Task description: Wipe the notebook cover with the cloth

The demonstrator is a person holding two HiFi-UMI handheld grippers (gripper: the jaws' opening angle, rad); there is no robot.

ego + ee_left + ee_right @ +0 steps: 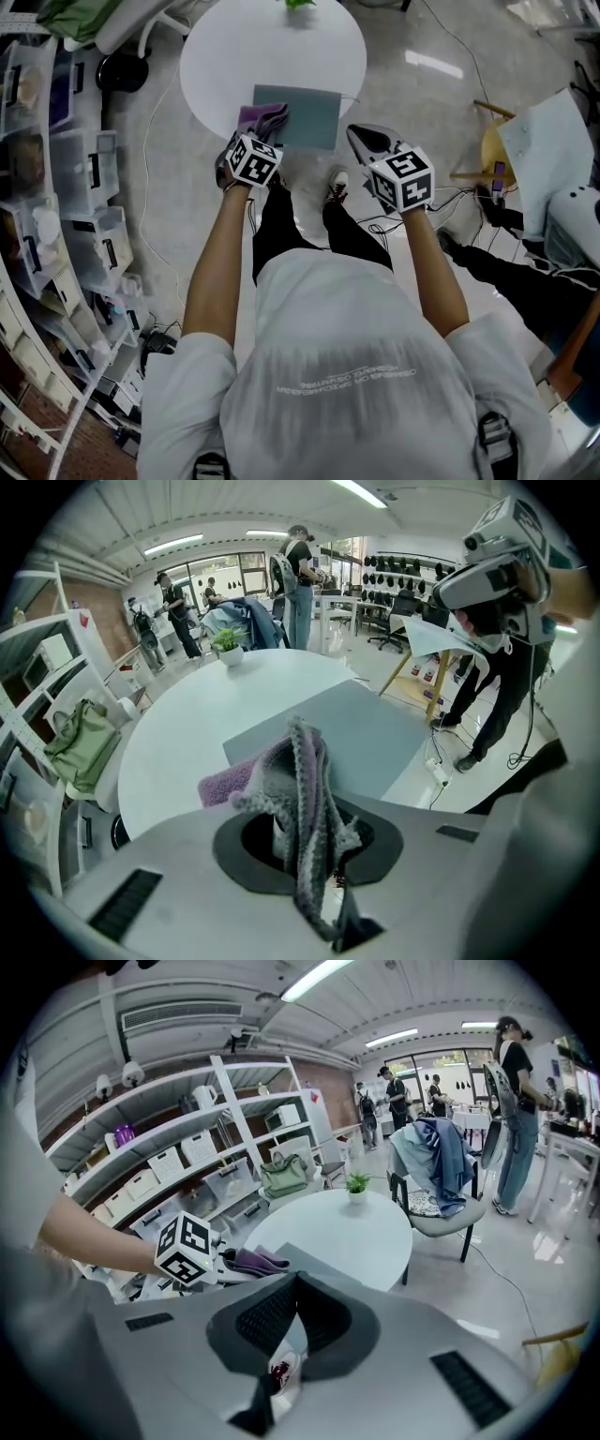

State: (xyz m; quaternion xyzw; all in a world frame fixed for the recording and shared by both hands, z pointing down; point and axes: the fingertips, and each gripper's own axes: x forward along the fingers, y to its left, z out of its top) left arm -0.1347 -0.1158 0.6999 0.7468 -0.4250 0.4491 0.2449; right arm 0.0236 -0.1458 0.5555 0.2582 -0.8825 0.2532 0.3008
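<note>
A grey-blue notebook (305, 114) lies flat at the near edge of a round white table (234, 56). A purple and grey cloth (265, 117) rests bunched on the notebook's left end. My left gripper (251, 134) is shut on the cloth. In the left gripper view, the cloth (307, 789) stands up in folds between the jaws, with the notebook (361, 733) just beyond. My right gripper (360, 137) is held off the table's near right edge, shut with nothing in it; in its own view the jaws (289, 1288) meet, and the cloth (255, 1260) shows to the left.
Shelves with plastic storage bins (66, 187) line the left side. A small potted plant (228, 644) stands at the table's far edge. A wooden-legged stool (494, 145) and floor cables (459, 202) lie to the right. A chair with clothes (441, 1180) stands beyond the table, with several people standing behind it.
</note>
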